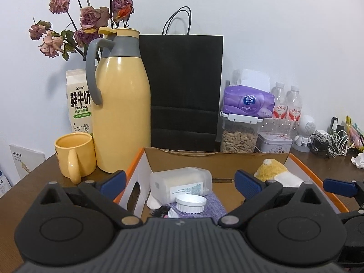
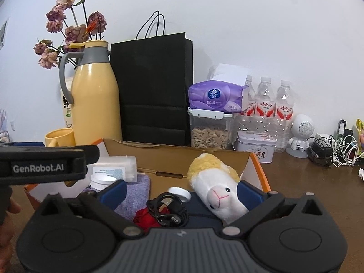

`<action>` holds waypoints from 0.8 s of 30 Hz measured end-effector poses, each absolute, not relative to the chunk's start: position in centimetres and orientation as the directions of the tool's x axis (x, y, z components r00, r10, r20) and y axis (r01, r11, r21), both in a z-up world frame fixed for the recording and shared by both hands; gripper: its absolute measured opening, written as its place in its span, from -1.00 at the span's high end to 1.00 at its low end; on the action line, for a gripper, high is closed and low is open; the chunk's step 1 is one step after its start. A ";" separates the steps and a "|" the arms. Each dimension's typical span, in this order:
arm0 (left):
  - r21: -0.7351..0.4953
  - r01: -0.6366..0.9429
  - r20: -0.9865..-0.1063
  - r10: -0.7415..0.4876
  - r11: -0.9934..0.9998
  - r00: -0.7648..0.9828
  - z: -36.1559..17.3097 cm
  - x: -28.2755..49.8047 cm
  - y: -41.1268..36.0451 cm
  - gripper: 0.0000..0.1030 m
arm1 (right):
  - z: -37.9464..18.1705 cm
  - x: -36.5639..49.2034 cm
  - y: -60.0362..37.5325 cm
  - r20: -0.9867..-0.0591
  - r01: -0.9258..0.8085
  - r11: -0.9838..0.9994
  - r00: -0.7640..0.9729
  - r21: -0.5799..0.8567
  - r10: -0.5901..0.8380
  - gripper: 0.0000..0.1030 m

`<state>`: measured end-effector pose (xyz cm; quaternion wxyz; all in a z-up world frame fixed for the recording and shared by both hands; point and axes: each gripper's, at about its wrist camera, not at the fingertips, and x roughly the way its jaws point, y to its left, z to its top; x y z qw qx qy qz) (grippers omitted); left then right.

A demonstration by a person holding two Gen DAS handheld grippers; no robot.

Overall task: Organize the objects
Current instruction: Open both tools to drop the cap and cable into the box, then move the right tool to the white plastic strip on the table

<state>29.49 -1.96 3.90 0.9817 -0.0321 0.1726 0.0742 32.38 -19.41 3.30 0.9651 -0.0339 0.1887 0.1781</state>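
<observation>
Left wrist view: both grippers' fingers [image 1: 246, 179] spread wide, empty, above the box [image 1: 227, 157].

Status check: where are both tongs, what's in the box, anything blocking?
Left tongs and right tongs open, empty, over the cardboard box. Plush sheep, black cable, white jar inside. Nothing blocking.

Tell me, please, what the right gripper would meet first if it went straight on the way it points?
Probably the coiled black cable in the box, lying between the open right gripper fingers; the plush lamb sits just right of that line. Depth is hard to judge.
</observation>
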 end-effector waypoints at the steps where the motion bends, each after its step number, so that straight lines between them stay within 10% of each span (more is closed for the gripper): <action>1: -0.039 -0.157 -0.342 0.134 0.987 0.930 3.9 29.4 -2.0 -1.00 | 3.3 32.4 -19.4 -0.378 -0.356 0.934 0.865 0.001 0.330 -1.00; 24: -0.058 -0.095 -0.375 0.066 0.994 0.925 5.1 22.6 -0.7 -1.00 | 4.5 25.1 -21.2 -0.352 -0.400 0.914 0.867 -0.069 0.353 -1.00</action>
